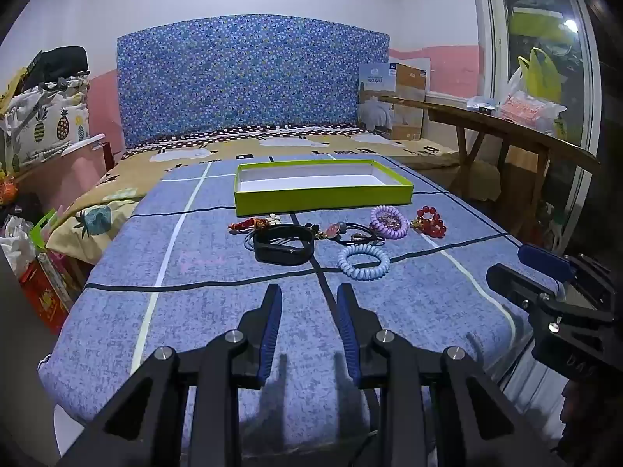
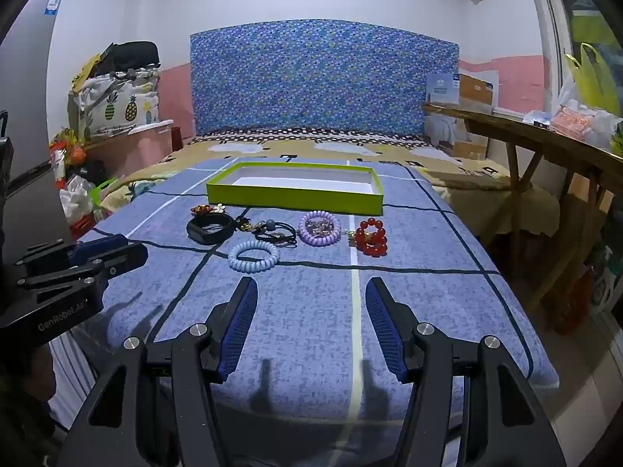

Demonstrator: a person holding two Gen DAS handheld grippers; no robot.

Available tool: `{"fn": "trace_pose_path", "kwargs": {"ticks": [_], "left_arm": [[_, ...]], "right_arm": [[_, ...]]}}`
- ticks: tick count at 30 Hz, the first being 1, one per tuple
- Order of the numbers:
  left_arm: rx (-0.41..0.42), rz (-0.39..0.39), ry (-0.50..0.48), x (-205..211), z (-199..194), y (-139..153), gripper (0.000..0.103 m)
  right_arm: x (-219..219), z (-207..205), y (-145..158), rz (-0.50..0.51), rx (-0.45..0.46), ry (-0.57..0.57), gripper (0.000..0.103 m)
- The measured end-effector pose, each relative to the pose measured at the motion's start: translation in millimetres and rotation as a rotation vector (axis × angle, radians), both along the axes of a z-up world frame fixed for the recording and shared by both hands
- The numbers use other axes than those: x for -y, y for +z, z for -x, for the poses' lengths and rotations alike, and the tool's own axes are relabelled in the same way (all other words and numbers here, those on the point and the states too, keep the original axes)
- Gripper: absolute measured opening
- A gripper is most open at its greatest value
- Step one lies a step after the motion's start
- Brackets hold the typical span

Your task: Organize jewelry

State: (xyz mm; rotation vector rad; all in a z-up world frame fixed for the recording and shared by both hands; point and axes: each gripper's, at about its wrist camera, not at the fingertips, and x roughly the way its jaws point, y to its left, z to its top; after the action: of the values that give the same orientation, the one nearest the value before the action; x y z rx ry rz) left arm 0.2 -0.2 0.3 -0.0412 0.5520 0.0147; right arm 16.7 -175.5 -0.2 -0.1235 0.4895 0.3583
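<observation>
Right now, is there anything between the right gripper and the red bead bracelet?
No. In the right wrist view, only bare blue bedcover lies between the open right gripper and the red bead bracelet.

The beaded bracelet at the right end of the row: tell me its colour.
Red beaded bracelet, glossy round beads; clearest in the right wrist view.

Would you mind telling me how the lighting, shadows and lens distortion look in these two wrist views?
Left wrist view: strong fisheye bending, dark corners, a glare spot on the window, finger shadows on the blue sheet below the left gripper. Right wrist view: same curvature, sharp jewelry, finger shadows below the right gripper.
</observation>
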Motion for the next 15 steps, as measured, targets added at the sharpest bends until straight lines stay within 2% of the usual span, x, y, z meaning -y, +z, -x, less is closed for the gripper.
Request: {"fn": "trace_pose_path", "kwargs": {"ticks": [7, 15], "left_arm": [[0.030, 0.002, 0.018, 1, 13, 6, 0.031], [0.012, 0.013, 0.029, 0, 12, 4, 0.031]], "right_arm": [[-1, 6, 0, 0.003, 0.011, 0.002, 0.058], [-1, 11, 1, 0.003, 0.016, 0.003, 0.058]]}}
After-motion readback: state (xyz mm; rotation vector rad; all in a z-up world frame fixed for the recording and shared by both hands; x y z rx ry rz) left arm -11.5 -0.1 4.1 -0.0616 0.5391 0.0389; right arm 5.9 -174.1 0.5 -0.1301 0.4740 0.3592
